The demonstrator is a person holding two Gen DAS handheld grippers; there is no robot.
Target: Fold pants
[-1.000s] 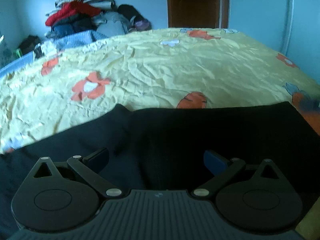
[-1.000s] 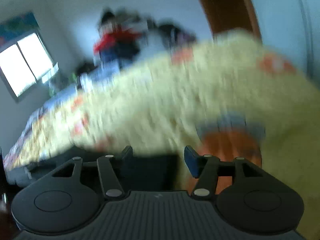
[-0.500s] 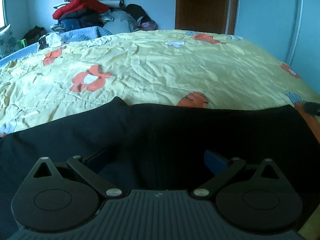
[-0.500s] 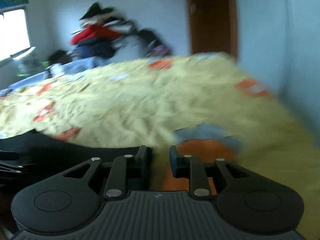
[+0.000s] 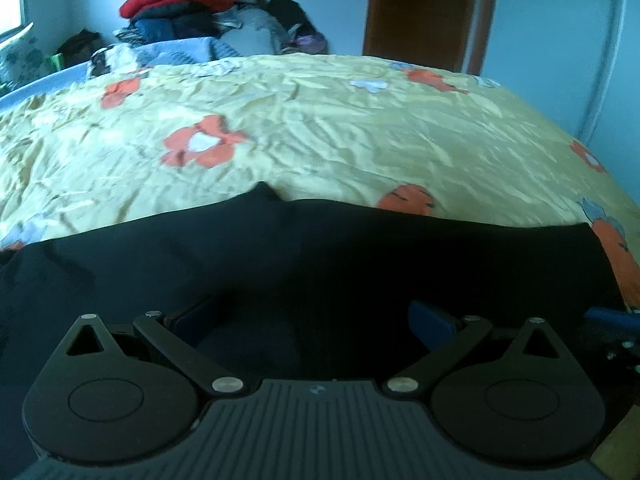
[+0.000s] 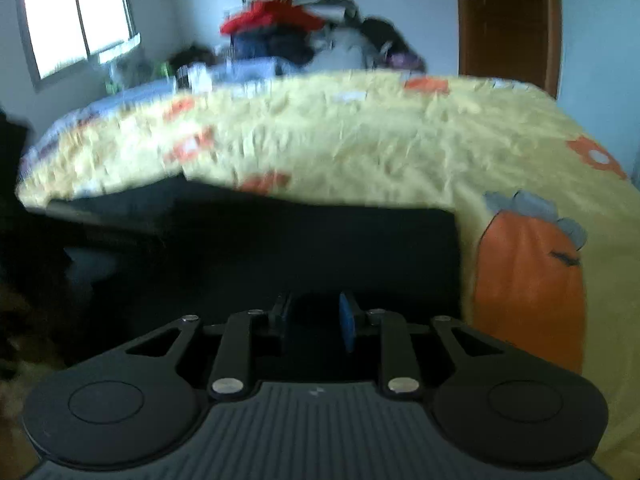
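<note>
Lying flat on the yellow flowered bed sheet (image 5: 320, 120), the black pants (image 5: 320, 256) are spread wide. Left tongs (image 5: 316, 320) are held apart above them. Right tongs (image 6: 316, 320) are nearly together; whether cloth is pinched cannot be told.

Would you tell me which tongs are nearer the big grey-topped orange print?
Right: the right tongs sit over the pants just beside the print; the left tongs are farther along the pants.
</note>
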